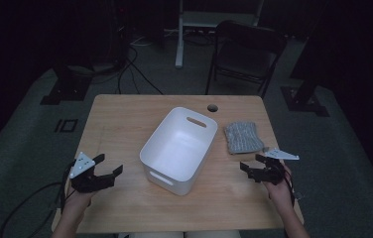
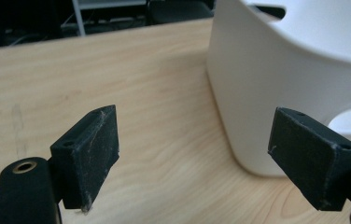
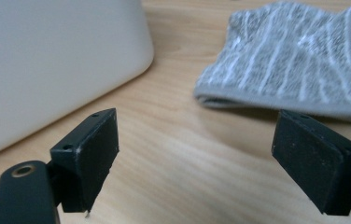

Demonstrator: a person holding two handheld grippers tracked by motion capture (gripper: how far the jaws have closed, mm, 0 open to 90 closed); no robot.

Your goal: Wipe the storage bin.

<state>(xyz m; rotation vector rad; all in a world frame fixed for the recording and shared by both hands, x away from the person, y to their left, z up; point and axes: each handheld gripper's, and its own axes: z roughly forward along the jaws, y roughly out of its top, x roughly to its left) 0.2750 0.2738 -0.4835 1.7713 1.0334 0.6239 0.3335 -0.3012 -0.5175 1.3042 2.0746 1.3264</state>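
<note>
Your left tool (image 1: 109, 165) and right tool (image 1: 250, 163) hover wide open, holding nothing — the grey cloth (image 1: 243, 137) lies on the tabletop (image 1: 120, 119) at three o'clock of the empty white bin (image 1: 178, 148), just beyond the right tool — all work remains.

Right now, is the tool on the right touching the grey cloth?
Apart. In the right gripper view, the right tool is open, and bare wooden table shows between its tips and the grey cloth.
</note>
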